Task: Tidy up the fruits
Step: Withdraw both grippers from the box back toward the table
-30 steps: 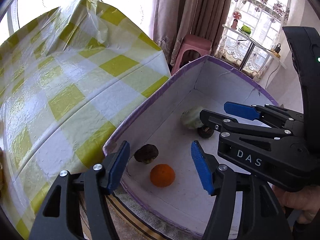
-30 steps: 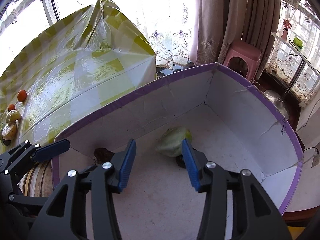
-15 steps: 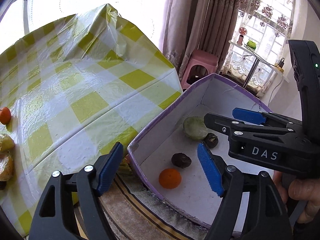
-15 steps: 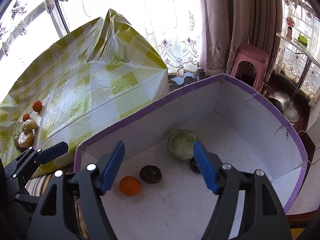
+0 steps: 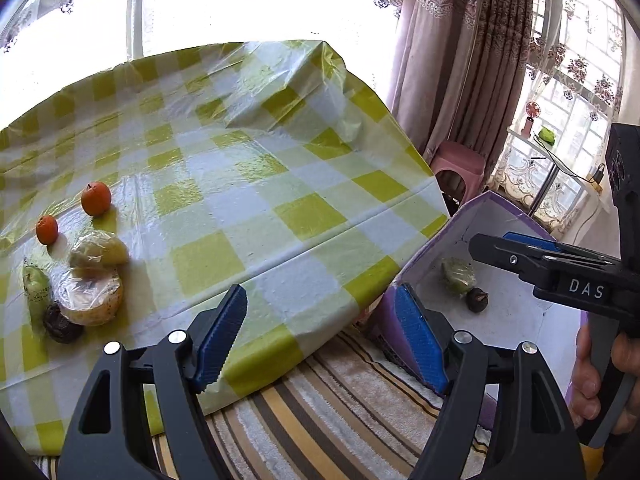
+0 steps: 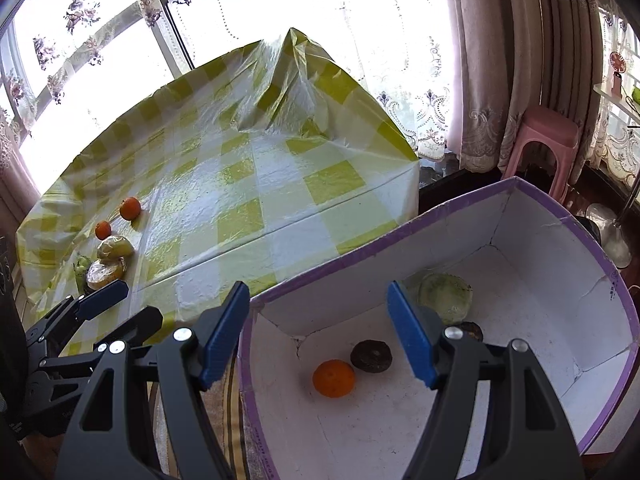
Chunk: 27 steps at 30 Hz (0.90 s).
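A white box with a purple rim (image 6: pixel 420 216) stands on the floor right of the table. It holds an orange (image 6: pixel 333 377), two dark fruits (image 6: pixel 371 355) and a wrapped green fruit (image 6: pixel 447 293). On the table's left lie two oranges (image 5: pixel 96 198), wrapped yellow fruits (image 5: pixel 98 250), a green fruit (image 5: pixel 35 285) and a dark fruit (image 5: pixel 60 326). My left gripper (image 5: pixel 320 336) is open and empty above the table's near edge. My right gripper (image 6: pixel 318 332) is open and empty above the box's near left corner.
The table wears a yellow-and-white checked plastic cloth (image 5: pixel 248 184). A striped rug (image 5: pixel 340 420) lies below between table and box. A pink stool (image 6: pixel 540 140) and curtains (image 6: pixel 520 60) stand behind the box.
Both grippers have risen and pulled back out of the box. The left one has swung left toward the table, bringing the fruit pile into view.
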Tool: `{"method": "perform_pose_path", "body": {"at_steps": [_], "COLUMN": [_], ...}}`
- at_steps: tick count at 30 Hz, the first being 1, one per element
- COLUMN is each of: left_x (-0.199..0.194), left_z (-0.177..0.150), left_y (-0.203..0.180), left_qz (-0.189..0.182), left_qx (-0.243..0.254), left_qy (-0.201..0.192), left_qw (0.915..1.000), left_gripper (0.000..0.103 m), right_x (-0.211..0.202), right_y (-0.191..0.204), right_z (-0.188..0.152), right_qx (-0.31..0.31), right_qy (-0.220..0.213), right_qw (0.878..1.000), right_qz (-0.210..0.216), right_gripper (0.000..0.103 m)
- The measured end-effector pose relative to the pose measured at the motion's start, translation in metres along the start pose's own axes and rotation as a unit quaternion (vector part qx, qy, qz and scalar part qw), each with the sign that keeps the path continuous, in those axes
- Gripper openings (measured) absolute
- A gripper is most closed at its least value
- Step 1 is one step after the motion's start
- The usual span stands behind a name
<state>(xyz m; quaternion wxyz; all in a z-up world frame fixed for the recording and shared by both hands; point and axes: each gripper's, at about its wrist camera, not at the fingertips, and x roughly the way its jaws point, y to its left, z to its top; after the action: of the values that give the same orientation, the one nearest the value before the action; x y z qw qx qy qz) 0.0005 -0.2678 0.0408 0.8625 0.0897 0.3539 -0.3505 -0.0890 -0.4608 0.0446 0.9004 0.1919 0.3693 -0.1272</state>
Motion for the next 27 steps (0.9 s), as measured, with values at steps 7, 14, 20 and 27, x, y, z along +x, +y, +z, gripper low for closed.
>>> {"method": "perform_pose_path", "body": {"at_steps": [7,14,20,27], "left_x": [-0.024,-0.048,-0.070,-0.085], "left_z": [-0.007,-0.018,-0.033,-0.049], "left_y": [0.046,0.090,0.145,0.199], "left_qz": [0.032,0.055,0.084,0.094], "left_qx": [-0.034,-0.074,-0.131,-0.200], "left_qy": [-0.014,-0.023,-0.033,-0.037], "left_qw": [0.9988,0.9955,0.9872,0.9746], "left_gripper": [0.074,0.074,0.074,0.074], "right_x": [0.010,0.034,0.050,0.062], "right_y": [0.036,0.085,0.131,0.171], "right_z": [-0.002,-0.013,-0.025,-0.029], "right_qx": [-0.029,-0.065,-0.095,-0.125], "right_qy": [0.006,0.028,0.039,0.047], "right_qw": [1.000,0.997,0.994,0.990], "right_qz": [-0.002,0.009,0.034,0.052], "right_gripper": [0.071,0.075,0.077,0.078]}}
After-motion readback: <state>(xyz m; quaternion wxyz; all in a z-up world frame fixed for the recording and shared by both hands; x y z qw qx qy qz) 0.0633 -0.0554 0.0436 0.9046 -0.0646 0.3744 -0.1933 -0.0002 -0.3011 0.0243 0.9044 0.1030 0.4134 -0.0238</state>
